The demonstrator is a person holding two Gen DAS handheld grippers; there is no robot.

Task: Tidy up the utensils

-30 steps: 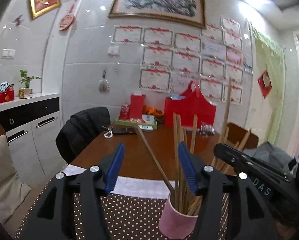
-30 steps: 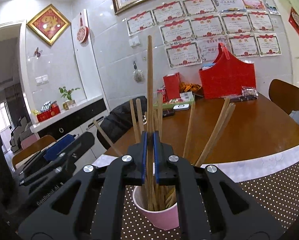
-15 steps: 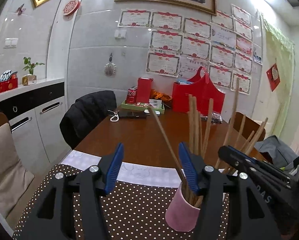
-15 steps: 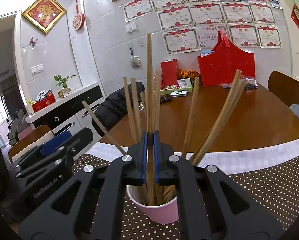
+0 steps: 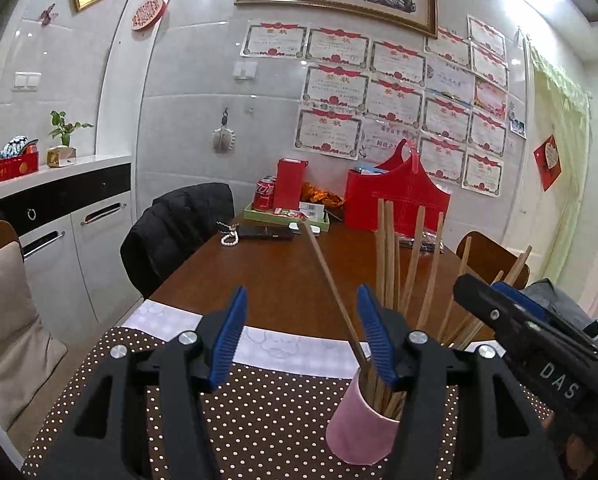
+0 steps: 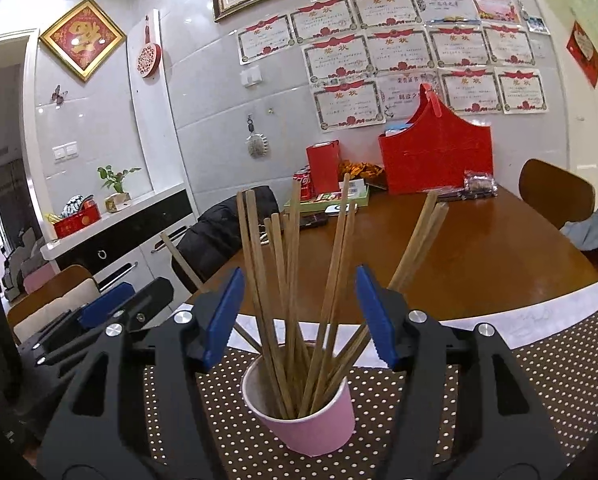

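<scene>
Right tongs (image 6: 297, 316) have just opened wide, releasing chopsticks (image 6: 291, 292) into pink cup (image 6: 311, 424); left tongs (image 5: 301, 336) wide, empty.

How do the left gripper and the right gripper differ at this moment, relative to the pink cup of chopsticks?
The right gripper faces the pink cup head-on, with chopsticks between its pads; its jaws have just been opening. The left gripper sits off to the cup's side, framing bare table. Both are open and hold nothing.
</scene>
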